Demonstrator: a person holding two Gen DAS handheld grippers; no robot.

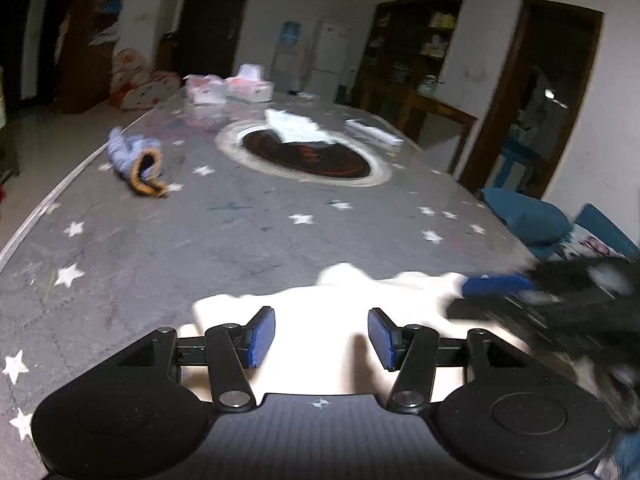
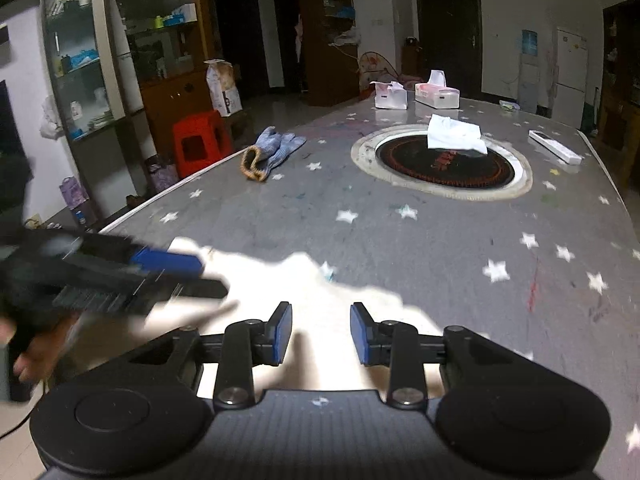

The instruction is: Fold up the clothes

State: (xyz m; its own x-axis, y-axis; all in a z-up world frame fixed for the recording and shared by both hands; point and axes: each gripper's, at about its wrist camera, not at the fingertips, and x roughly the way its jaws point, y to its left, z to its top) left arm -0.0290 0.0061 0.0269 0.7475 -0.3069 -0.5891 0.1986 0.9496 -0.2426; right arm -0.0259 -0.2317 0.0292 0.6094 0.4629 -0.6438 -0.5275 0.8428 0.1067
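Observation:
A pale cream garment [image 1: 320, 320] lies crumpled on the near edge of the grey star-patterned table [image 1: 240, 232]; it also shows in the right wrist view [image 2: 320, 312]. My left gripper [image 1: 321, 338] is open just above it, nothing between its blue pads. My right gripper [image 2: 321, 332] is open over the same garment. Each gripper shows blurred in the other's view: the right one [image 1: 520, 292] at the garment's right side, the left one [image 2: 132, 276] at its left side.
A pair of blue work gloves [image 2: 272, 152] lies at the table's left. A white cloth [image 2: 454, 132] lies on the round black inset [image 2: 444, 164]. Tissue boxes [image 2: 436, 94] and a white remote [image 2: 554, 146] sit farther back. A red stool [image 2: 198, 140] stands left of the table.

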